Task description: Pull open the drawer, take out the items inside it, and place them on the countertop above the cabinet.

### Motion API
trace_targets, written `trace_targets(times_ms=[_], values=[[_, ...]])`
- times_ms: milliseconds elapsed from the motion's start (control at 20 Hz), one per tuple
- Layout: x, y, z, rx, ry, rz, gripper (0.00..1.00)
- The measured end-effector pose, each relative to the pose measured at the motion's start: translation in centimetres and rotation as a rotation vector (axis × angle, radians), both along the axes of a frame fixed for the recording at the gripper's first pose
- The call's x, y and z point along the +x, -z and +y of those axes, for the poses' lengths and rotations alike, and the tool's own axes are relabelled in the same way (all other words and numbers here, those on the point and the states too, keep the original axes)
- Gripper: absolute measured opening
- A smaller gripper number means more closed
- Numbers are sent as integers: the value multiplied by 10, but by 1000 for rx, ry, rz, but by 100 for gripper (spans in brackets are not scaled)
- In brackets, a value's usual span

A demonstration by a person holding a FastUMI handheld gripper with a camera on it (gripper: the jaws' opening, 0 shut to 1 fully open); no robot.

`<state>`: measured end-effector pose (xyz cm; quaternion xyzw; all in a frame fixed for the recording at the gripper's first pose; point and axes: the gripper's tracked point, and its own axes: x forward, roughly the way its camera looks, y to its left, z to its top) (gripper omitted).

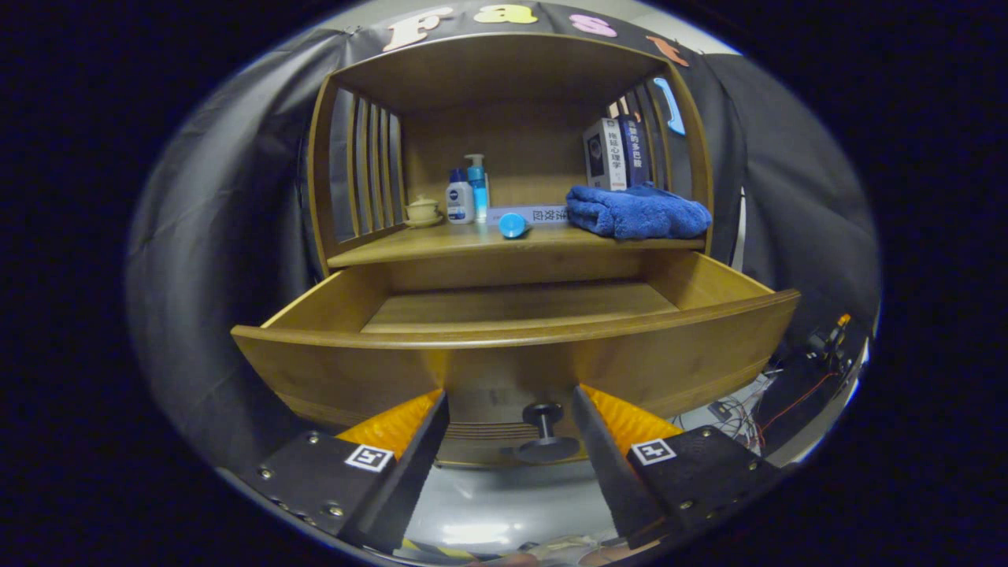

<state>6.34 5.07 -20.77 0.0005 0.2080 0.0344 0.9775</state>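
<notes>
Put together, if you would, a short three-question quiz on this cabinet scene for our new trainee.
1. True or false: the drawer is pulled open.
2. Which lies on the countertop beside the books?
A. a red mug
B. a folded blue towel
C. a metal spoon
3. Fill in: the drawer's dark ____ sits between the fingers of the hand-held gripper.

Key
1. True; its bare wooden floor shows, with no items visible on it.
2. B
3. knob; the fingers stand apart on either side of it, not pressing on it.
</notes>
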Motion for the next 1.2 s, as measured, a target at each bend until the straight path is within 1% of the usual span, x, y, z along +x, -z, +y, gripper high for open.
trace_targets(times_ms=[100, 300, 400, 650, 800, 1200], values=[[15, -7, 1, 8, 3, -26, 94], [50, -5, 8, -22, 4, -11, 94], [71, -5, 12, -6, 10, -6, 94], [108, -4, 13, 16, 1, -20, 94], [122, -5, 15, 48, 7, -35, 94], [148, -3, 18, 69, 12, -43, 94]])
